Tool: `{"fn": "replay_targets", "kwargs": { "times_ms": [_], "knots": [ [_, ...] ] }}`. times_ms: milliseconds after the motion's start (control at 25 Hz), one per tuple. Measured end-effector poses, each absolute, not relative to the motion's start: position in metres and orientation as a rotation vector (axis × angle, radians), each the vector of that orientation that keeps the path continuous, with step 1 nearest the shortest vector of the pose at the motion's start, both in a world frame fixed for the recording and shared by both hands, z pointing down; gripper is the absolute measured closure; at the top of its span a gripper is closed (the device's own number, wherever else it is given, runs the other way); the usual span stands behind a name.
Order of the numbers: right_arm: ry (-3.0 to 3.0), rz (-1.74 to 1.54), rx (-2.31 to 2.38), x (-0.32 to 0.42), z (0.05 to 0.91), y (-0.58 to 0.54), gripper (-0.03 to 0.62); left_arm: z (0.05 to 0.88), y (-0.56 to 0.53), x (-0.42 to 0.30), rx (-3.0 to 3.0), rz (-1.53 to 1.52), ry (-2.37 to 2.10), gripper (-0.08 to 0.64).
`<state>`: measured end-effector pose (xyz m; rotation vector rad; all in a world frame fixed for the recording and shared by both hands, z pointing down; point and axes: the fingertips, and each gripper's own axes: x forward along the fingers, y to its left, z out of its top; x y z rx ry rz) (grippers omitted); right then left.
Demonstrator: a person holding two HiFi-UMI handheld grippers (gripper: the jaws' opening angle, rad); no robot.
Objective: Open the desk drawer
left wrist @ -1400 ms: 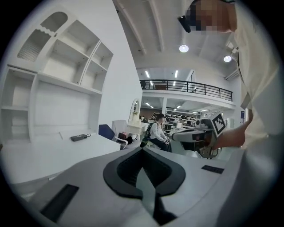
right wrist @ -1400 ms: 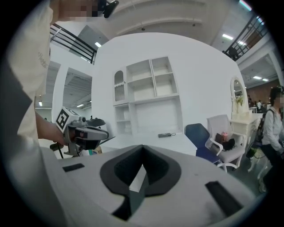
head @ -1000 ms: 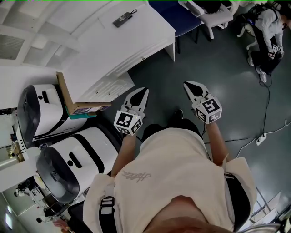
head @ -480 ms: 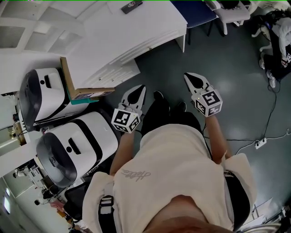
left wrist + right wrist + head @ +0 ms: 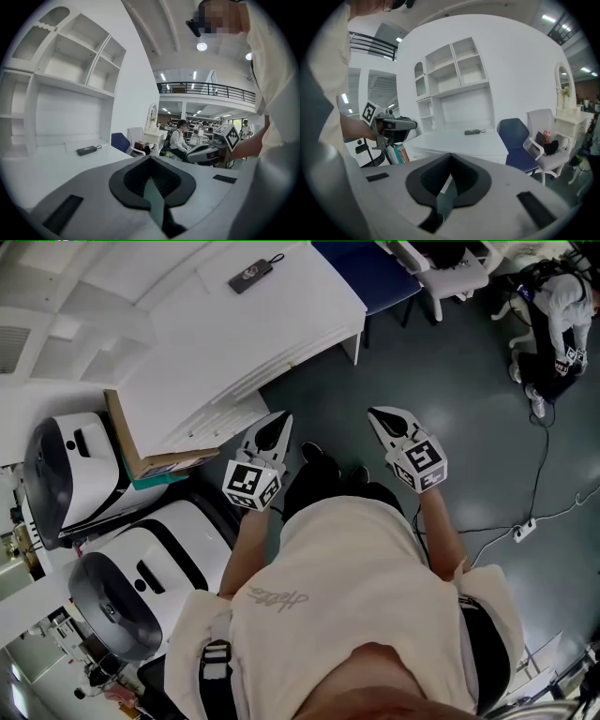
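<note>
The white desk fills the upper left of the head view, its tabletop (image 5: 234,343) running diagonally from lower left to upper right. Under its near edge sits the drawer stack (image 5: 223,420), whose fronts face down and right, toward the person. No drawer looks pulled out yet, so the task seems not yet begun. The long axis of each front follows the desk edge, so by my judgement a drawer would slide out across the dark floor (image 5: 450,427) toward the person's legs.

The left gripper (image 5: 274,427) points up the frame with its tip near the right end of the drawer fronts; it is clearly the nearer one, and the drawers lie just to its left and ahead. Its jaws are closed together with nothing between them. The right gripper (image 5: 386,420) hovers over open floor, well apart from the desk, jaws likewise pressed together and empty. A handle is too small to make out.
</note>
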<state>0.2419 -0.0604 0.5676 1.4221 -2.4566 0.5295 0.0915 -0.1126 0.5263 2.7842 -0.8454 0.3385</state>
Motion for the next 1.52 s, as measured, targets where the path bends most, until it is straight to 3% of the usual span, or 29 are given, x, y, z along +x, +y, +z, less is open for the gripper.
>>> {"fn": "replay_targets", "kwargs": {
  "times_ms": [520,1200,1520],
  "knots": [
    [-2.394,0.382,1.406,0.193,0.525,-0.15,0.597,0.515,-0.213,0.024,2.806,0.251,-0.897,0.558],
    [-2.401,0.281,0.987,0.089,0.564,-0.224,0.597,0.565,-0.249,-0.087,2.583,0.255,-1.152,0.558],
    [-2.52,0.413,0.851,0.072,0.592,-0.261,0.597,0.57,-0.266,-0.095,2.508,0.376,-1.286,0.558]
  ]
}}
